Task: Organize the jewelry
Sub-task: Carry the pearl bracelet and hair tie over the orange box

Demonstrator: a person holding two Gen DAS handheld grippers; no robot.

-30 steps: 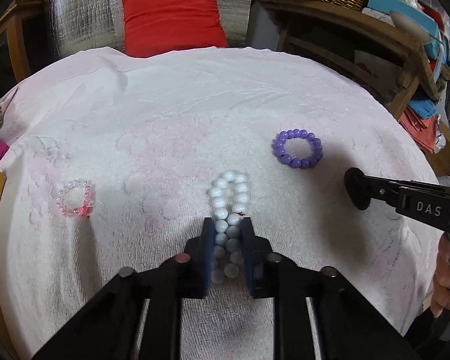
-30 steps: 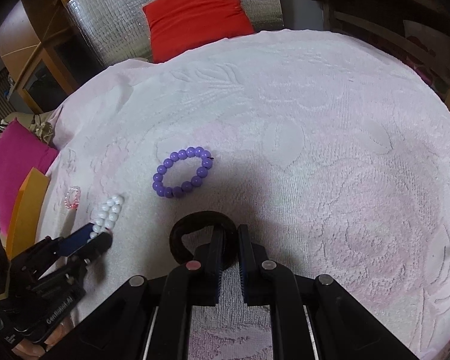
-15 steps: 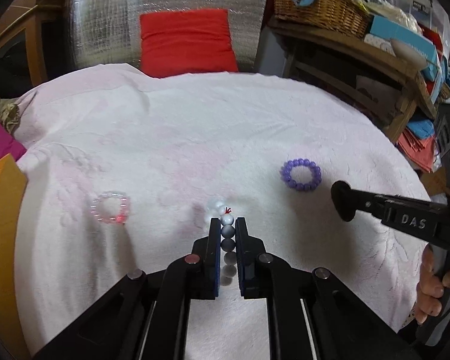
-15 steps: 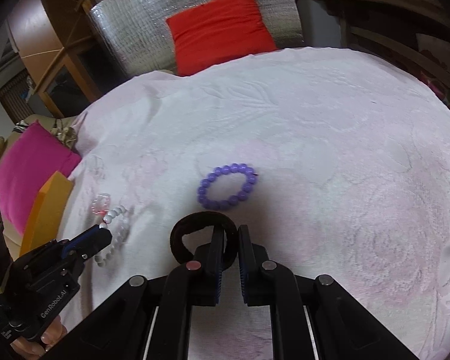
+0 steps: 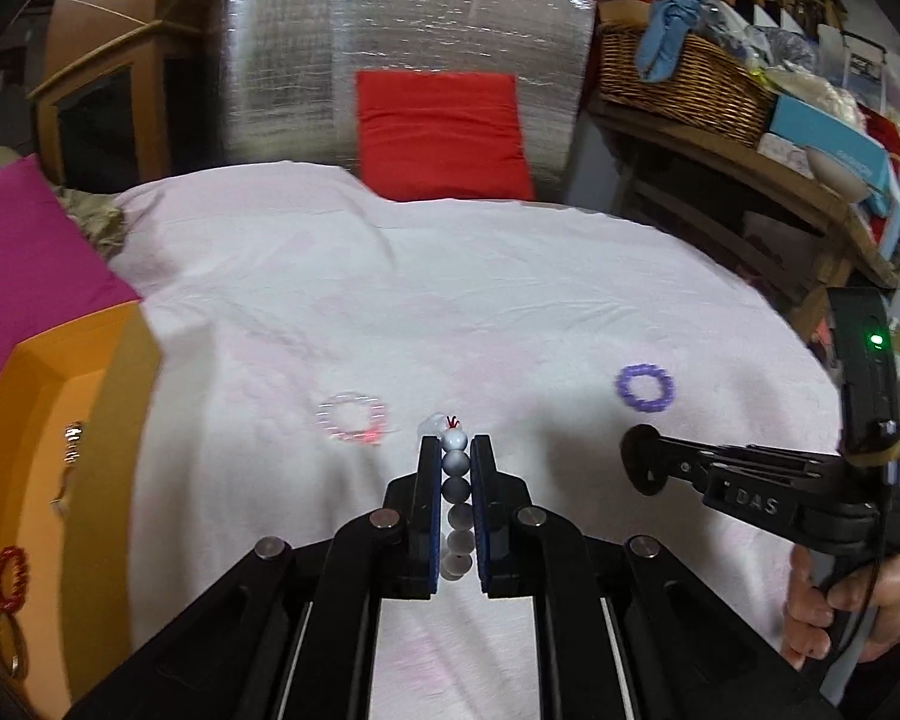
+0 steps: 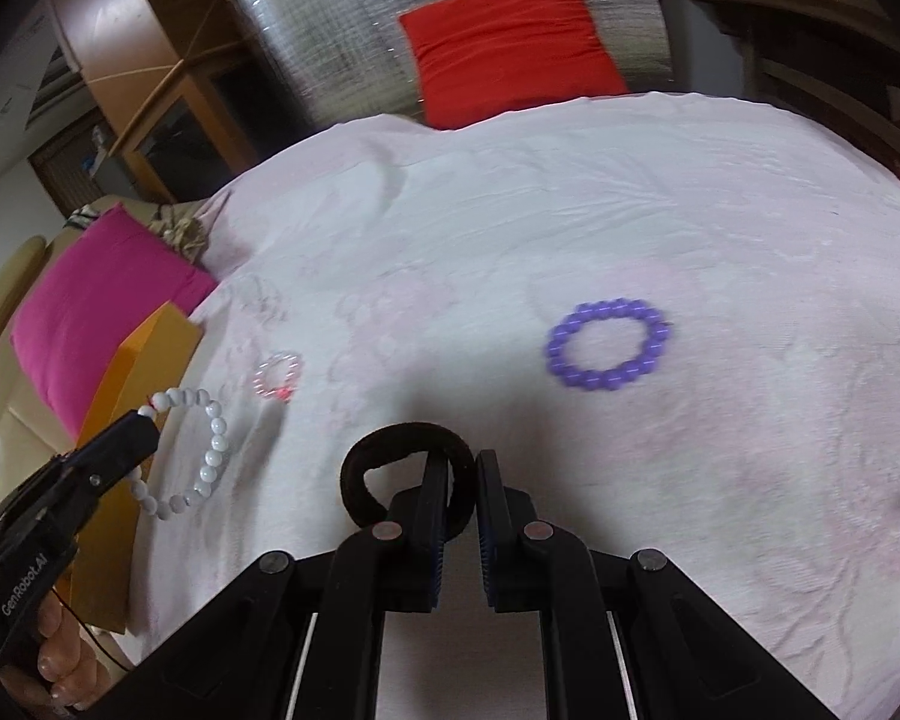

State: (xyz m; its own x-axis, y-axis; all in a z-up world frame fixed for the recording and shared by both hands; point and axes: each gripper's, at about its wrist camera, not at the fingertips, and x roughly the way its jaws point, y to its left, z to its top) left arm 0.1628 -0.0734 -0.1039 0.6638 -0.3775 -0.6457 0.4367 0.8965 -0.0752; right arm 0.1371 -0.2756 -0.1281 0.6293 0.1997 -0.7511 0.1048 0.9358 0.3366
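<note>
Left gripper (image 5: 455, 450): its jaws had just been closing and were seen clamped on the white bead bracelet (image 5: 455, 483); the beads ran in a line between the two blue pads.
White bead bracelet: it was held clear of the cloth; in the right wrist view it hung as an open loop from the tip of the left gripper (image 6: 144, 427), above the near left edge of the covered surface.
Right gripper (image 6: 463, 474): its jaws were seen closed on a black hair tie (image 6: 390, 468); the black loop stood out to the left of the fingers, above the cloth.
Purple bead bracelet (image 6: 607, 343): it lay flat on the cloth, beyond the right gripper and to its right, apart from both grippers.
Pink bead bracelet (image 5: 352, 417): it lay flat on the cloth, near the left gripper's tip and to its left; it was blurred.
White cloth (image 5: 450, 300): it covered the whole work surface.
Orange box (image 5: 48, 408): it stood open at the left edge of the cloth; a red bracelet (image 5: 11, 577) and some metal pieces were seen inside, too small to be told apart.
Hands: fingers of one hand (image 5: 852, 606) were wrapped round the right gripper's handle; fingers of the other hand (image 6: 66, 666) were seen at the left gripper's handle.
Background: a red cushion (image 5: 441, 135) leaned on a silver foil panel; a pink cushion (image 6: 102, 306) lay beside the orange box.
</note>
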